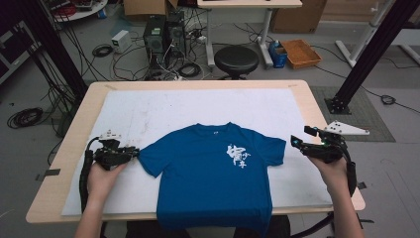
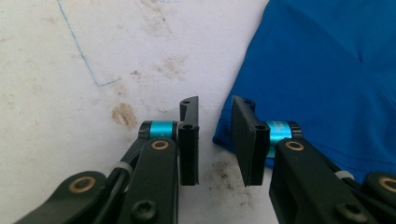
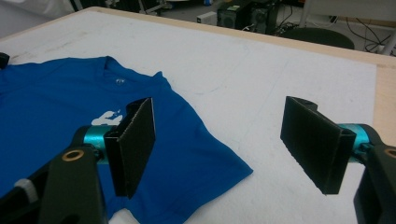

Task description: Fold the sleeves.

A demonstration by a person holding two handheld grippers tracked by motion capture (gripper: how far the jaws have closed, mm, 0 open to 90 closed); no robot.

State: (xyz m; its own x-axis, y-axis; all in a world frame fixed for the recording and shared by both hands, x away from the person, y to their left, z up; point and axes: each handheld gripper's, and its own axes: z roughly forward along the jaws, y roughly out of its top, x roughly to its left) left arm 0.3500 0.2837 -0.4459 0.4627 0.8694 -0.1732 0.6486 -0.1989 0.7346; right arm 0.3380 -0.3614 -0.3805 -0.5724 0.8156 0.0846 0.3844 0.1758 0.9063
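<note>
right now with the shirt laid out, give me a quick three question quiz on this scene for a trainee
1. True or false: the blue T-shirt lies flat with its white print facing up.
2. Which gripper has the wider gap between its jaws: A) left gripper B) right gripper?
3. Which part of the shirt lies nearest the left gripper's tips?

Key: 1 true. 2 B. 3 the sleeve hem, beside the jaws, not pinched.

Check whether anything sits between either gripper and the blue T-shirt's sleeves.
Nothing visible does. The left gripper is at the sleeve corner of the T-shirt, jaws apart; the right gripper is wide open beside the other sleeve.
</note>
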